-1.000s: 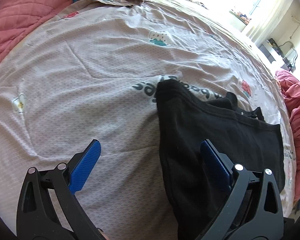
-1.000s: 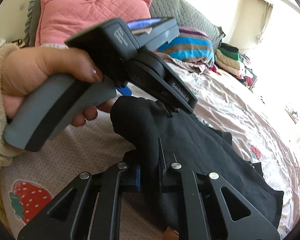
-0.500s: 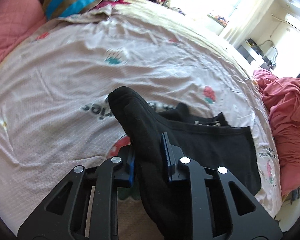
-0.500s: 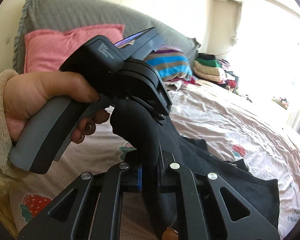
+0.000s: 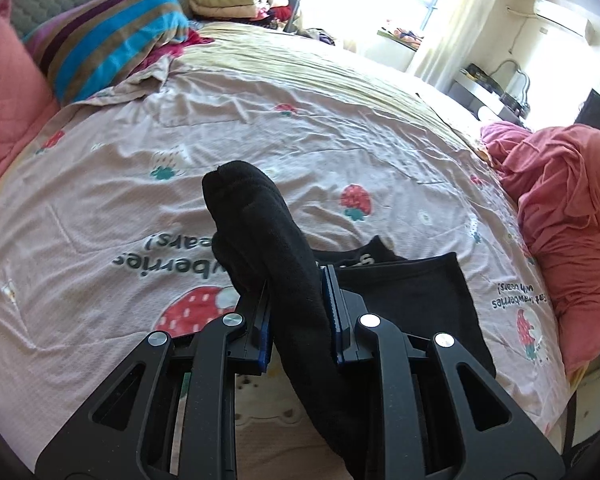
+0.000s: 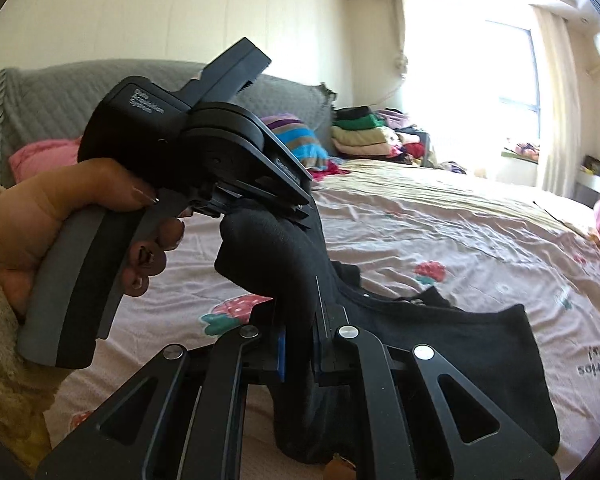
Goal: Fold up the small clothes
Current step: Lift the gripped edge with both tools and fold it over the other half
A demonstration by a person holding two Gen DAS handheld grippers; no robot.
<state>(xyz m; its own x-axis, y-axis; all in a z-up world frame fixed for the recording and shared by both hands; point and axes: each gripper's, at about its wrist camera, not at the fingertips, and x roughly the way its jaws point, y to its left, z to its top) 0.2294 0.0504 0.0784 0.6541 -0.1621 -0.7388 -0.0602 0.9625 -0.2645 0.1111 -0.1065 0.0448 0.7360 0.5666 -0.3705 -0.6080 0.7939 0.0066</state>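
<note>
With both grippers pinching the black garment (image 5: pixel 296 280), its edge lifts off the bedsheet (image 5: pixel 100 208). The left gripper (image 5: pixel 298 312) and right gripper (image 6: pixel 300 344) grip close together, probably to carry a fold across.

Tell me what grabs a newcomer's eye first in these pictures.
The black garment lifted off the strawberry-print bedsheet, pinched by both the left gripper and the right gripper. Next, the hand holding the left gripper's handle, close at the right view's left.
</note>
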